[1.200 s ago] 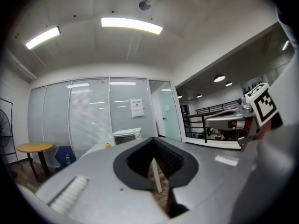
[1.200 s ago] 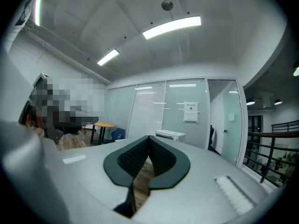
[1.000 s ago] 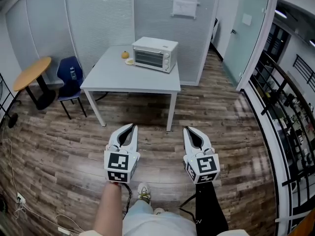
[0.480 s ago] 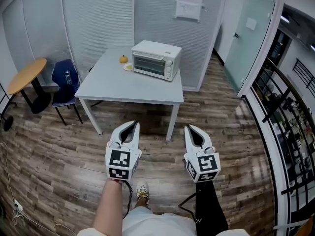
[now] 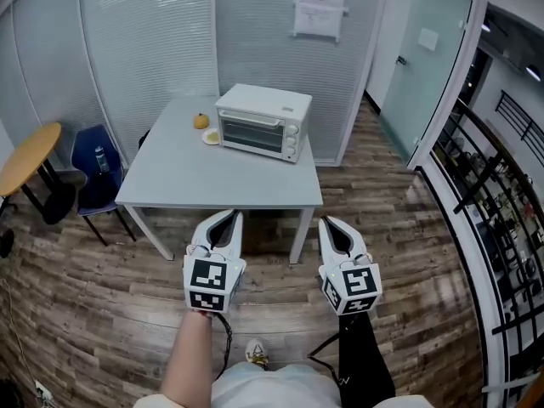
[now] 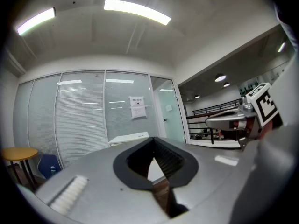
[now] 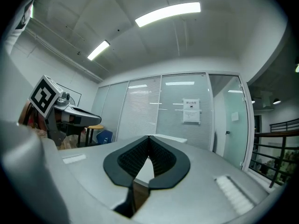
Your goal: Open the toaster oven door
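The toaster oven (image 5: 262,121) stands at the far end of the tabletop (image 5: 195,177), well ahead of both claws and slightly toward the right claw's side. Its glass door (image 5: 249,134) faces you and is shut. No part of the task is done: the approach, the grip on the door's top handle and the downward pull all remain.

The left claw (image 5: 228,218) and the right claw (image 5: 326,223) hang side by side over the wood floor (image 5: 102,287), short of the tabletop's near edge. In each gripper view the jaw tips meet, with nothing held between them. You will likely need to spread the working claw before it reaches the handle.

Clearances, judged from the head view:
- The near edge of the tabletop lies just ahead of the claw tips. Raise both claws above it before advancing.
- The bare tabletop between that edge and the oven gives open room for the door to swing down.
- A round orange fruit (image 5: 201,121) and a small dish (image 5: 212,136) sit just beside the oven, on the left claw's side. Keep the left claw off them.
- The glass partition (image 5: 144,32) stands close behind the oven; no room exists there.
- A blue chair (image 5: 89,164) and a round wooden table (image 5: 25,155) stand far off the left claw's side, and a railing (image 5: 484,185) far off the right claw's side. None of them obstructs a straight approach.
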Demonstrator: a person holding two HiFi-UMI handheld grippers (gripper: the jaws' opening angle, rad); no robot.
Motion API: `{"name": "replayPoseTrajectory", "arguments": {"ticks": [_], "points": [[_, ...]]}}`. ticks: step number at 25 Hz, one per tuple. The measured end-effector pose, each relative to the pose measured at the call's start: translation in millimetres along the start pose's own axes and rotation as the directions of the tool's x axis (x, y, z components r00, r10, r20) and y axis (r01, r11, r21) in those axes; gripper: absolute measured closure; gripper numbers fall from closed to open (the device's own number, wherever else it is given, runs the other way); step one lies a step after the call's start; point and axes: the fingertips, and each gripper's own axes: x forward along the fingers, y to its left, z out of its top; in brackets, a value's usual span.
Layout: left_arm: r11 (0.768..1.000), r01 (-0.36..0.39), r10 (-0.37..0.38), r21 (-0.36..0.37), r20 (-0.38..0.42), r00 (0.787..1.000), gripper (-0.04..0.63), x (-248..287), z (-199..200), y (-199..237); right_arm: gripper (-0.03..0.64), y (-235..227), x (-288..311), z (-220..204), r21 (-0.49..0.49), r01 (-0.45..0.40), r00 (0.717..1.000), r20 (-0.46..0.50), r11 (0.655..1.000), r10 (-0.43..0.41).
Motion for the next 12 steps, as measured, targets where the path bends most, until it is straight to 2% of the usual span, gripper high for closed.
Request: {"name": "replayPoseTrajectory", "arguments": {"ticks": [7,12], "points": [[1.000,0.030,-0.030,0.007,-0.001,1.000,0.538,58.6,-8.3,52.5,0.615,0.7,76.2,-8.0,-0.009,0.012,1.000,-0.010,1.000,-0.012],[0.999,0.043,-0.043,-0.014,-0.003,0.999,0.538,83.4,-19.1,70.3,0.614,-2.3,104.4,-25.1,-0.011,0.011,0.999,-0.045,1.000,-0.012]]}}
